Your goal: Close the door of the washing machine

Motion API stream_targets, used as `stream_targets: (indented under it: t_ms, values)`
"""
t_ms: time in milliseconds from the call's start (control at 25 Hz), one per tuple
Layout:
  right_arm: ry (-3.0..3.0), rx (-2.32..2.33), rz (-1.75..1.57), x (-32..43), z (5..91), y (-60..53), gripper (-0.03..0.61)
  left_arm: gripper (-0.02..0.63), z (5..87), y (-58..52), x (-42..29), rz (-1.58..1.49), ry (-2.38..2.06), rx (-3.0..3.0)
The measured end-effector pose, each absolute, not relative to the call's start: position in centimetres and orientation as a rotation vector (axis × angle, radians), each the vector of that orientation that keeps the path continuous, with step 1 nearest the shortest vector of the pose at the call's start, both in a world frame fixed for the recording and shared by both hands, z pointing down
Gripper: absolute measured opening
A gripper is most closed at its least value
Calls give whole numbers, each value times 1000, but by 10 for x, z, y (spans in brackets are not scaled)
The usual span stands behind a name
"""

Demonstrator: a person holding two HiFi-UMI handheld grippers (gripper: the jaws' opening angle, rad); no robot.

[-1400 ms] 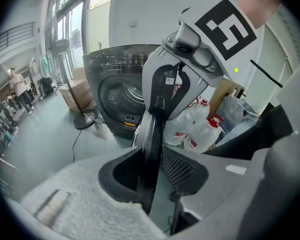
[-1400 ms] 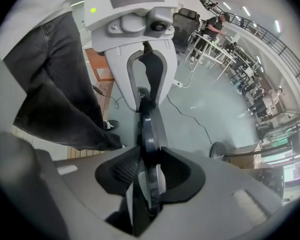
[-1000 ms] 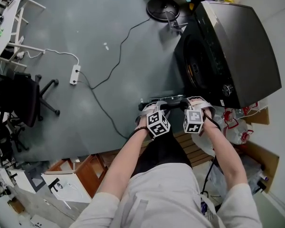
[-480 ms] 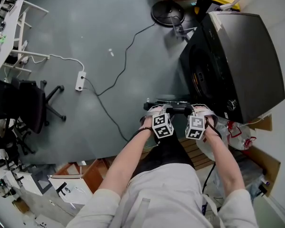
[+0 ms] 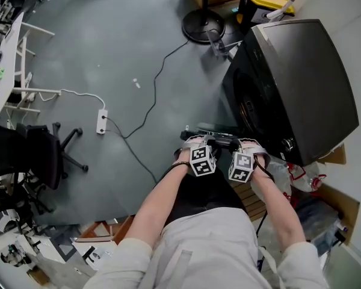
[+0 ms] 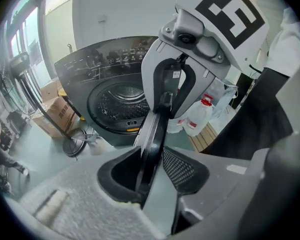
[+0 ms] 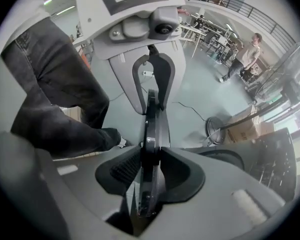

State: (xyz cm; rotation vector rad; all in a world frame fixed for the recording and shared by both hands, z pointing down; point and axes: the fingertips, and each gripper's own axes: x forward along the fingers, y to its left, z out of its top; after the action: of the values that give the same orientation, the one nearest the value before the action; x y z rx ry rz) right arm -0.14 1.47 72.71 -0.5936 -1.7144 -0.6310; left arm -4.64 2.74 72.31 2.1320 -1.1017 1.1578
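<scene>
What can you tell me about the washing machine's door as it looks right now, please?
The door stands open, swung out from the dark front-loading washing machine, leaving the drum exposed. Seen edge-on, it is a thin, dark rim with a paler band. The rim passes between both grippers' jaws: the right gripper is clamped on it, while the jaws of the left gripper are opening around it.

One washing machine (image 5: 301, 83), two tools (image 6: 152, 166) (image 7: 149, 171), one power strip (image 5: 101, 120), one office chair (image 5: 39, 152), one floor fan (image 5: 203, 23).

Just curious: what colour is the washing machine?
Dark grey to black washing machine, clearest in the head view.
</scene>
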Motion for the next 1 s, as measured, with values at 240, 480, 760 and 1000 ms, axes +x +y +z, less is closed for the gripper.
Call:
stream_targets:
  t_ms: [240, 480, 760, 1000]
  values:
    - [-1724, -544, -569, -11, 730, -1, 124, 135, 725, 9, -61, 1216, -1001, 2182]
    - [-1770, -455, -486, -32, 722, -22, 124, 137, 721, -19, -78, 1254, -897, 2271]
    - [-1768, -281, -382, -48, 727, -56, 123, 135, 720, -58, -97, 1310, -741, 2382]
    - [-1772, -142, -310, -56, 724, -78, 124, 135, 720, -83, -104, 1326, -603, 2480]
